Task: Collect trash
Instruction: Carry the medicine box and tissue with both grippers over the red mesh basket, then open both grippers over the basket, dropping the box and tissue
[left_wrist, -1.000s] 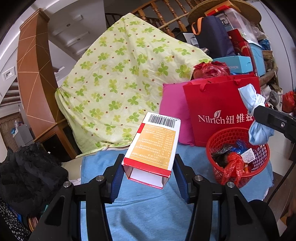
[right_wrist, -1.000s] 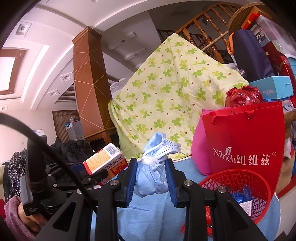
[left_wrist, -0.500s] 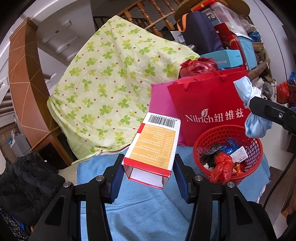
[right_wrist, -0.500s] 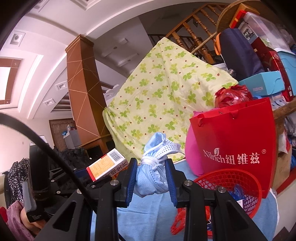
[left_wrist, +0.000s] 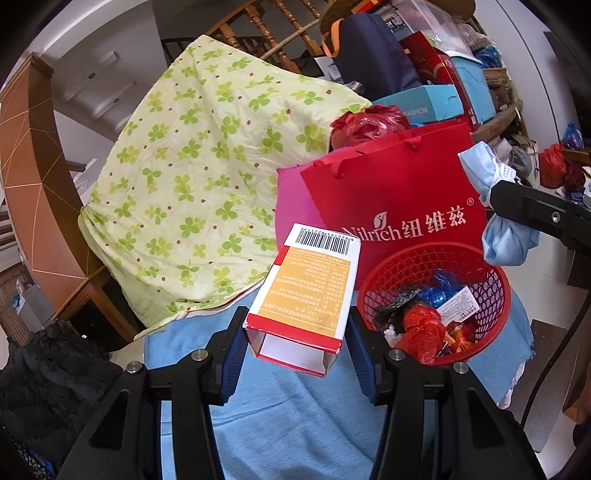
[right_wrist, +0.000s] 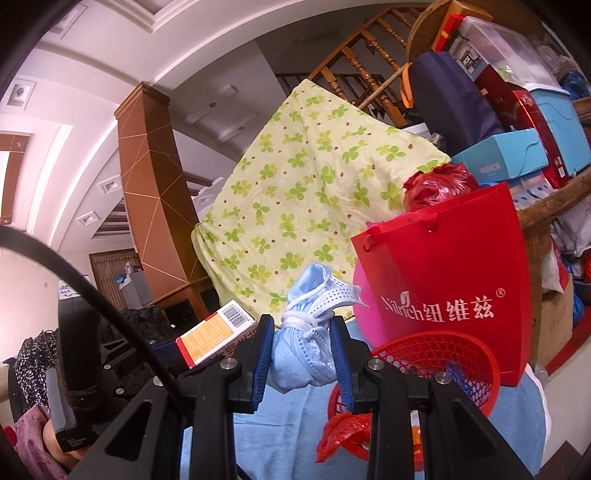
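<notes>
**Both hands close in on the basket with trash in tow**

The left gripper (left_wrist: 295, 339) is clamped on an emptied red-and-orange carton (left_wrist: 306, 295), its open end toward the camera and its barcode end pointing away, while the right gripper (right_wrist: 303, 354) is clenched around a balled-up blue face mask (right_wrist: 310, 332) tied with its own ear loops. Compared with a second ago, the red mesh basket (left_wrist: 491, 273) has drawn closer and slid toward the middle of both wrist views: it now sits just right of the carton in the left view and directly under and behind the mask in the right view. The grip on either item has not changed; both jaws hold as they did.

The basket stands on the blue-covered tabletop (left_wrist: 288, 417), in front of a red paper shopping bag (left_wrist: 399, 192) and a pink one behind it, and already holds wrappers, a red plastic scrap and a printed slip. A clover-print quilt (left_wrist: 207, 177) is draped over furniture behind.

The shift suggests both pieces are on their final approach. The mask looks the nearer to a drop, hanging at about the basket's rim; the carton is beside the rim, not yet over the opening. Neither item is in the basket yet.
</notes>
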